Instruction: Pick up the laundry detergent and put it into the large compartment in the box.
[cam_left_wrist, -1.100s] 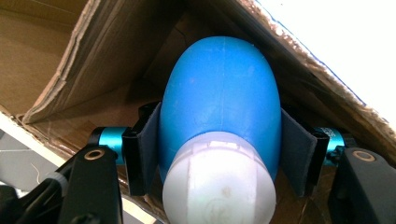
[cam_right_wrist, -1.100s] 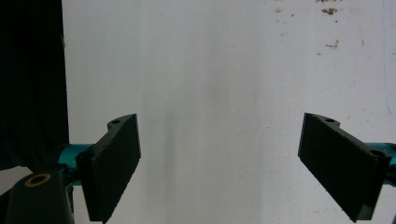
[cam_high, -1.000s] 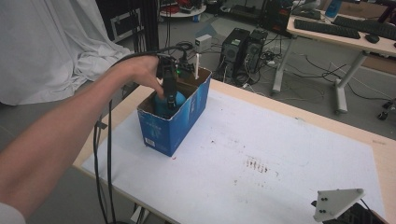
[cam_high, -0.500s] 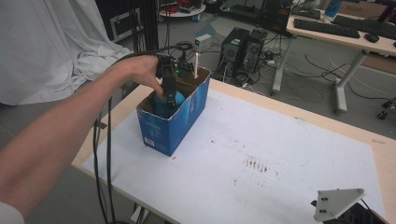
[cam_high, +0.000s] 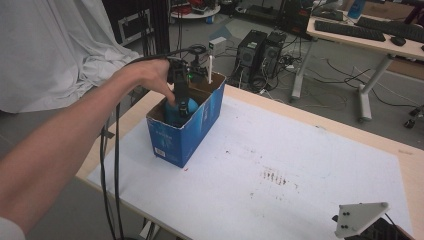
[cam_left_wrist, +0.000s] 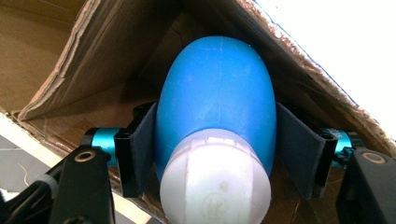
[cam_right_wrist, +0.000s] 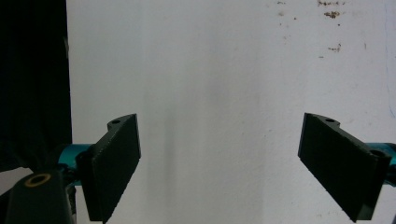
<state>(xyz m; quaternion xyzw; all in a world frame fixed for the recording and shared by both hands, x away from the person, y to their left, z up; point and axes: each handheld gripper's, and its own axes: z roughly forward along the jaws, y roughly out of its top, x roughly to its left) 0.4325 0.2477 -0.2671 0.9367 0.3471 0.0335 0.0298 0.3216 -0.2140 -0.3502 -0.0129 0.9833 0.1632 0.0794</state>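
The left gripper (cam_left_wrist: 215, 154) is clamping a blue bulb with a white cap (cam_left_wrist: 215, 135) inside the blue cardboard box (cam_high: 192, 135), the person's left hand (cam_high: 147, 75) reaching down into it from above; well away from the box, the right gripper (cam_right_wrist: 219, 163) is hovering wide open over the white table sheet (cam_high: 300, 165)

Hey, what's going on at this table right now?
A person is reaching their left hand into an open blue cardboard box at the table's left end. The left tool in that hand is closed around a blue egg-shaped object with a white end, inside the box. The right tool is open and holds nothing, over the white table cover near the table's right corner.
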